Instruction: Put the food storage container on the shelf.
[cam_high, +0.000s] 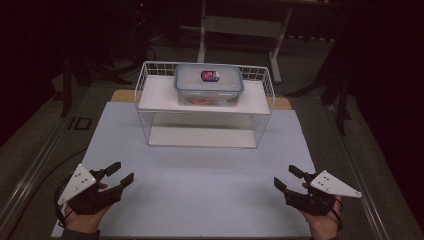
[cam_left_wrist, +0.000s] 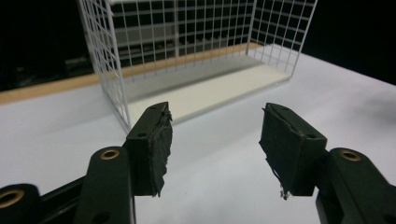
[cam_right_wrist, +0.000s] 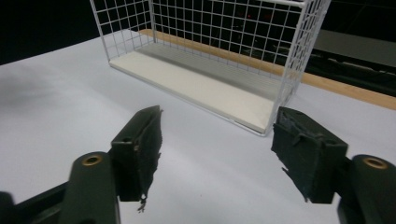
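A white wire shelf rack (cam_high: 205, 107) stands at the middle back of the pale table (cam_high: 200, 180). On its top shelf sits a clear plastic food box (cam_high: 209, 84) with a blue-rimmed lid and a red and blue label. My left gripper (cam_high: 121, 174) rests low at the table's front left, open and empty. My right gripper (cam_high: 288, 178) is at the front right, open with nothing between its jaws. In the left gripper view my gripper (cam_left_wrist: 215, 140) faces the rack (cam_left_wrist: 196, 51) over bare table. In the right gripper view my gripper (cam_right_wrist: 217, 149) faces the rack (cam_right_wrist: 210, 51) as well.
The rack's lower shelf (cam_high: 202, 136) holds nothing. A wooden strip (cam_high: 122, 96) edges the table's far side. Beyond it stand a white desk frame (cam_high: 240, 30) and dark stands on the floor. A grey ledge (cam_high: 35, 165) runs along the table's left.
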